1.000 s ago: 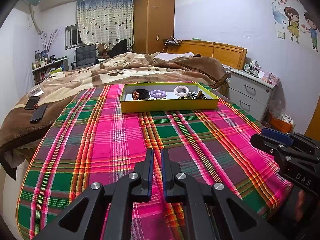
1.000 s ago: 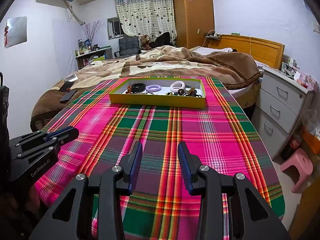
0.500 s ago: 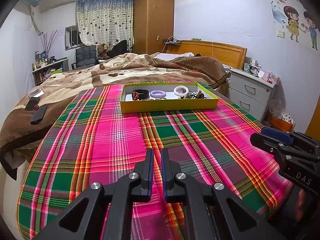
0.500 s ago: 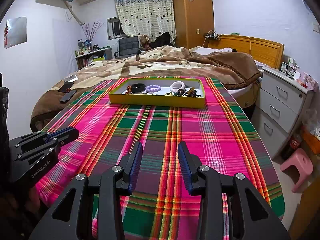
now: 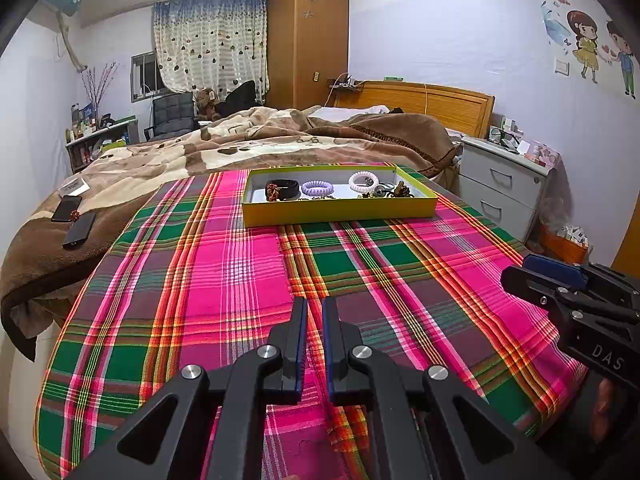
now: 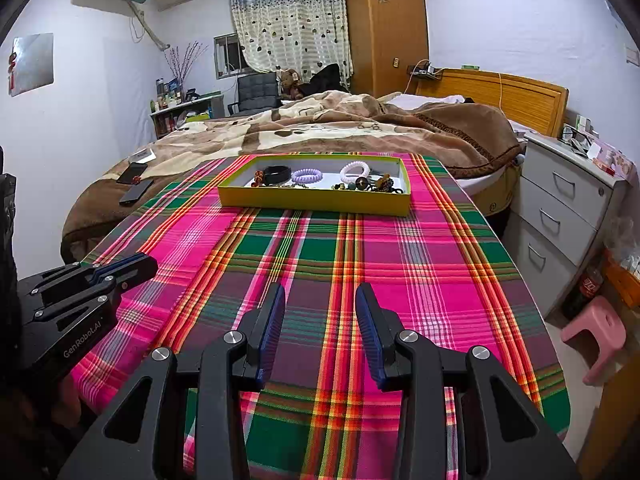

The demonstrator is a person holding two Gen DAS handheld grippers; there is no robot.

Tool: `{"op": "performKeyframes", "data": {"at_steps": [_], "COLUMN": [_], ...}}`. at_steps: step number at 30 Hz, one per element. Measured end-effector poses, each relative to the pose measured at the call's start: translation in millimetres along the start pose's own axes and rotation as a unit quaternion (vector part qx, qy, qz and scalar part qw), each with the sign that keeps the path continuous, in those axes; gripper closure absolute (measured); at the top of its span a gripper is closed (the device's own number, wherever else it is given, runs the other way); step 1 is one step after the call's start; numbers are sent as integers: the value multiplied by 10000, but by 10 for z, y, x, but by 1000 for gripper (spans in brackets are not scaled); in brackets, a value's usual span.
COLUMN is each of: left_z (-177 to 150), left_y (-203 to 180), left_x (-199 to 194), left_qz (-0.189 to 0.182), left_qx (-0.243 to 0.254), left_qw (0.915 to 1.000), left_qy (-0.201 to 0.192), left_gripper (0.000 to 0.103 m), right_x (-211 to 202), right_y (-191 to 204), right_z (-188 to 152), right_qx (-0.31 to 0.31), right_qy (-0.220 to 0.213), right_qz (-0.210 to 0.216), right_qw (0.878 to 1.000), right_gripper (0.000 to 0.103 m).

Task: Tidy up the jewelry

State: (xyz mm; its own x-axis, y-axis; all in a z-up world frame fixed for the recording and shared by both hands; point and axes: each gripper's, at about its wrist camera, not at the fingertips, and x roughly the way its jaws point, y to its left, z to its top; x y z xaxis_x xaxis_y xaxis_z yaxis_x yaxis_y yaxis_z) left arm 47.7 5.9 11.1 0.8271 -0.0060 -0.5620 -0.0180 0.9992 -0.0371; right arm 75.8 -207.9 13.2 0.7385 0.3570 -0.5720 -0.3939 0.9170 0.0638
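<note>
Fingers [image 6: 276, 328] well short of tray [image 6: 316, 202]

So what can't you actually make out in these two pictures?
- Small dark pieces at the right end of the yellow tray: too small and tangled to identify, both views.
- Tray floor nearest the cameras: hidden by its front wall.
- Person's hands: mostly hidden behind the left gripper and right gripper.
- Plaid cloth near edge: cut off by the frame.
</note>
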Motion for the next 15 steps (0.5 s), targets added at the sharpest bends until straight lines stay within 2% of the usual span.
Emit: {"op": "performKeyframes", "data": {"at_steps": [15], "left_z": [-32], "left_y": [10], "left_x": [8], "left_qz": [57], "left_qx": [9], "left_qw": [10000], "left_qy": [27], "left_gripper": [97], "right_x": [-3], "right_y": [2], "right_z": [-5], "right_qx": [4], "right_qy": [6], "right_qz": [8], "right_qw": [10000], "right_gripper": [66]}}
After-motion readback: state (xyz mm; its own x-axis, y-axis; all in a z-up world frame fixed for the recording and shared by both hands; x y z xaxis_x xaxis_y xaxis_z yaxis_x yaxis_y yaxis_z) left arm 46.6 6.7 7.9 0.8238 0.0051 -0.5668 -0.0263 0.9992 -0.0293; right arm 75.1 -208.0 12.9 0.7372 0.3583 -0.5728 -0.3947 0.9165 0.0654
